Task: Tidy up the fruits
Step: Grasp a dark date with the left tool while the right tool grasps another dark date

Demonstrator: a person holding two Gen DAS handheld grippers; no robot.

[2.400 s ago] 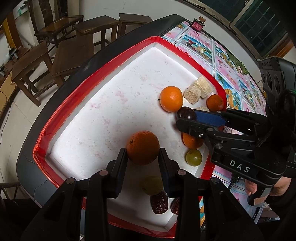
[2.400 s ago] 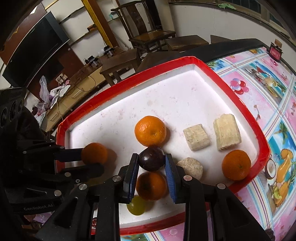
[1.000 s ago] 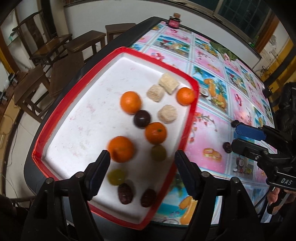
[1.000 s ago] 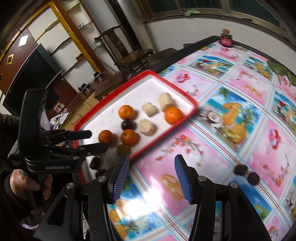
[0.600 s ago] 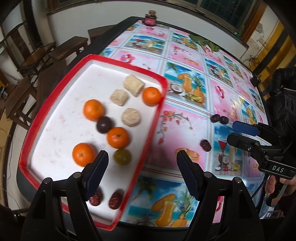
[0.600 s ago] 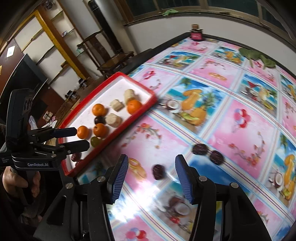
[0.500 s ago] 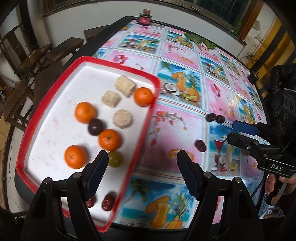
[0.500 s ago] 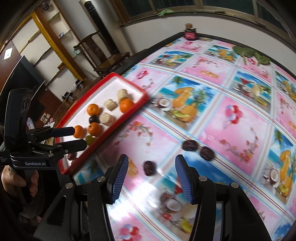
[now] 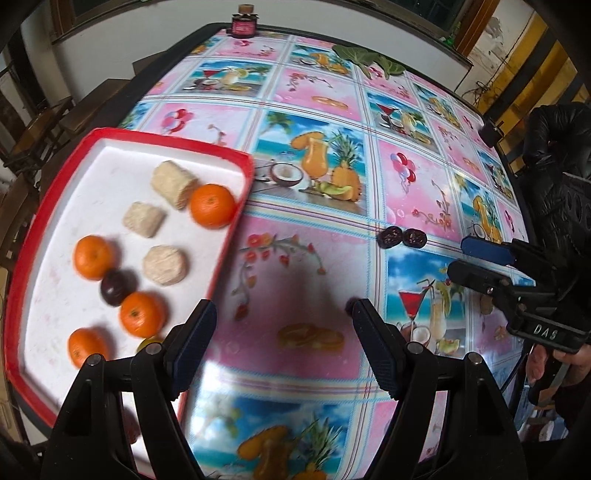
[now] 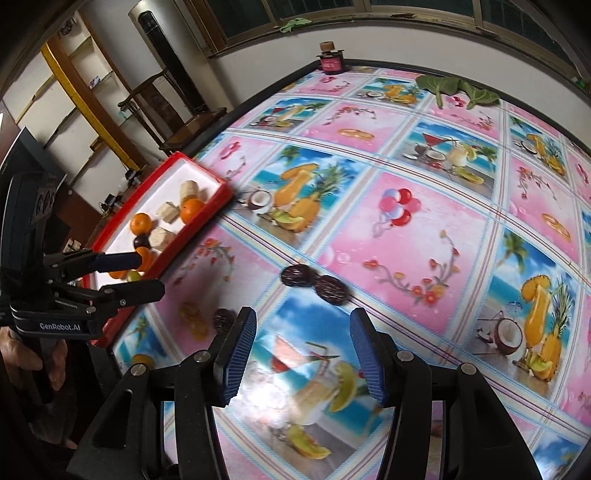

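Observation:
A red-rimmed white tray (image 9: 166, 141) at the left holds several oranges (image 9: 212, 205), three pale blocks (image 9: 164, 264), a dark round fruit (image 9: 116, 288) and a green fruit half hidden by my finger. Two dark dates (image 9: 389, 236) lie side by side on the tablecloth; a third (image 10: 223, 319) lies nearer the tray. My left gripper (image 9: 282, 332) hangs open over bare cloth beside the tray. My right gripper (image 10: 303, 347) is open just short of the date pair (image 10: 297, 276), with nothing between its fingers. Each gripper also shows in the other's view: right gripper (image 9: 476, 258), left gripper (image 10: 122, 273).
A small red jar (image 9: 243, 26) stands at the table's far edge, with green leaves (image 9: 369, 61) beside it. Wooden chairs stand beyond the left edge. A person's dark sleeve (image 9: 554, 166) is at the right. The fruit-print tablecloth (image 10: 406, 221) covers the table.
Both grippers let go of their fruit in the tray, an orange and the dark round fruit. They then swung right, away from the tray, over the tablecloth toward the dates.

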